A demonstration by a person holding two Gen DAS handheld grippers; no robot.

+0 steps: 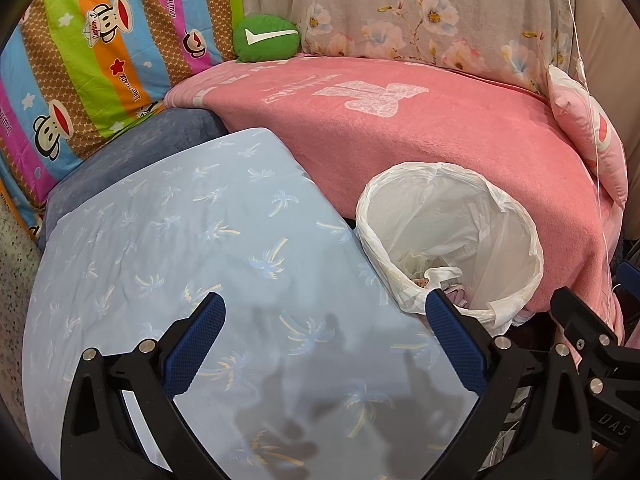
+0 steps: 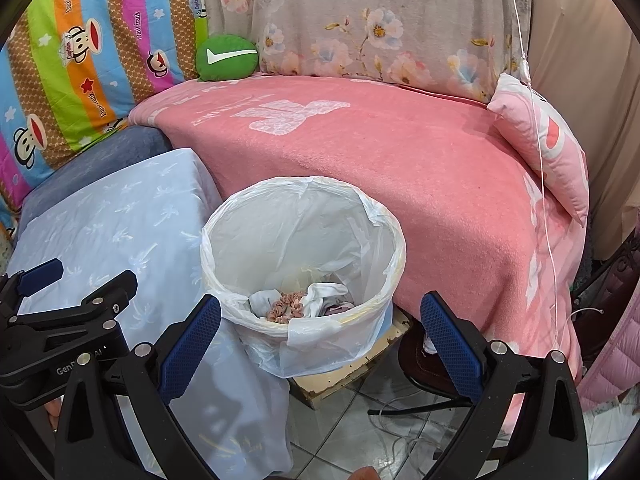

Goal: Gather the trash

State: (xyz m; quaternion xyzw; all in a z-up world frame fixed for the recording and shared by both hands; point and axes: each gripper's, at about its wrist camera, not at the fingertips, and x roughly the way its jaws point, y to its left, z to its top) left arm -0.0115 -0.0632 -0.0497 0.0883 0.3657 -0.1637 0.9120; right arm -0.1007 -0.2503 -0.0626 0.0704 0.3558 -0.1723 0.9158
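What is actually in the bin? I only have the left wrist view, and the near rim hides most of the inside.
Observer: The right wrist view looks down into the bin. Crumpled white scraps and a pinkish frilly piece lie at the bottom.
Operator: What does the bin stand on?
Observer: A worn, pale board over the tiled floor.
Operator: Is the right gripper holding anything?
Observer: No. The right gripper is open and empty, just in front of the bin.
Operator: Anything beside the bin on the right?
Observer: A dark chair, partly under the pink blanket.
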